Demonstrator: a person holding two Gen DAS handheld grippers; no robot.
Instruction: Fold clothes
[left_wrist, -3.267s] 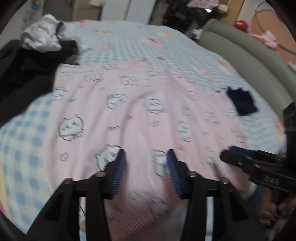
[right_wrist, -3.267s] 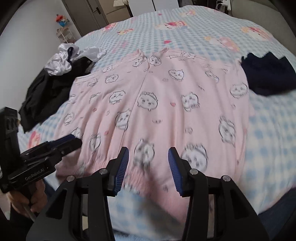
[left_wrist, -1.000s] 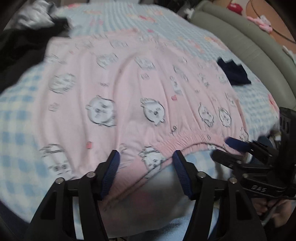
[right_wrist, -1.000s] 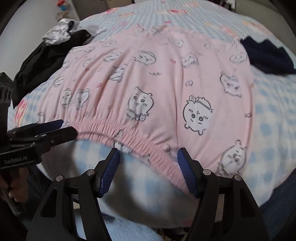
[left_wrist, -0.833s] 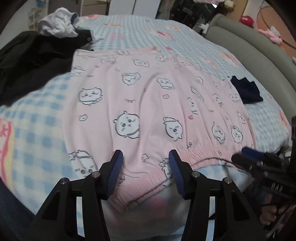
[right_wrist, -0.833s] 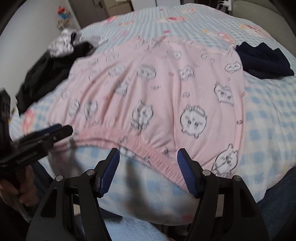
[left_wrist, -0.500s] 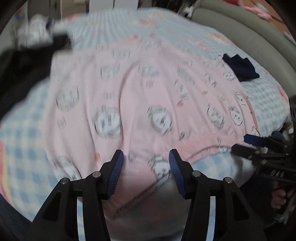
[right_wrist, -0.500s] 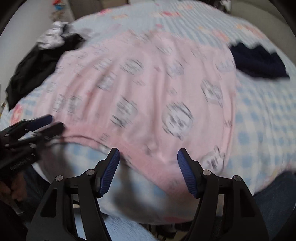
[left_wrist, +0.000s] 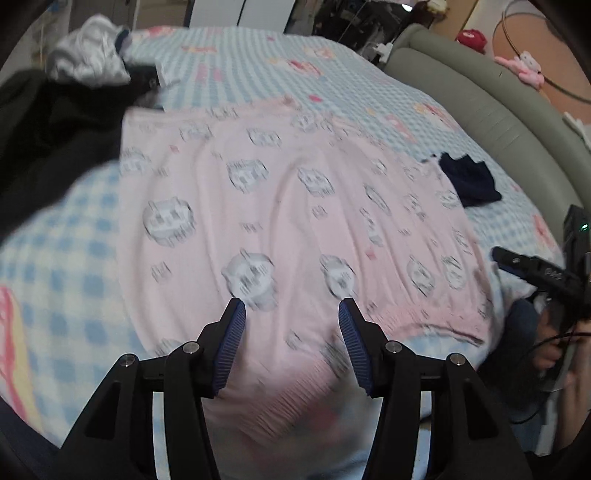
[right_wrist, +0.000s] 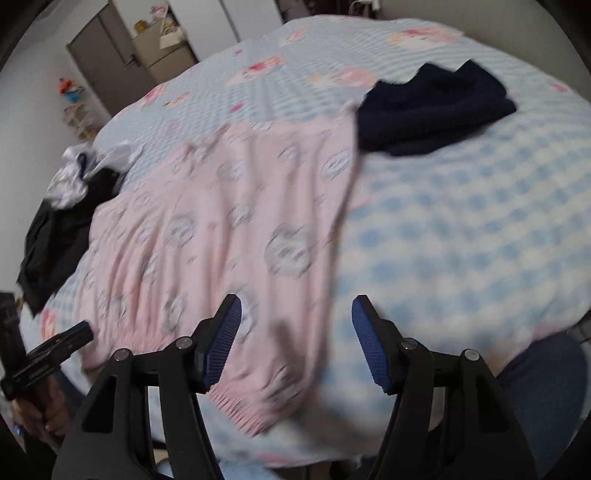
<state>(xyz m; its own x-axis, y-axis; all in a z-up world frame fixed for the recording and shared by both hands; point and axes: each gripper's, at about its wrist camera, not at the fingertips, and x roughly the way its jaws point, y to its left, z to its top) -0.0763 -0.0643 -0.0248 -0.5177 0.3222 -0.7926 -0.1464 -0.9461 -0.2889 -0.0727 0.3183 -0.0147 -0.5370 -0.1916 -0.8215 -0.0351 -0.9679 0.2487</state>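
pink garment (left_wrist: 295, 206) flat on bed (right_wrist: 461, 221)

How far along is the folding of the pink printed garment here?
Done: the pink garment lies spread flat on the checked bedspread, elastic band nearest. In hand: nothing; left gripper and right gripper are open above it. Left: every fold, plus the navy piece and black clothes.

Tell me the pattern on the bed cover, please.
The bed cover has blue and white checks, clearest in the right wrist view.
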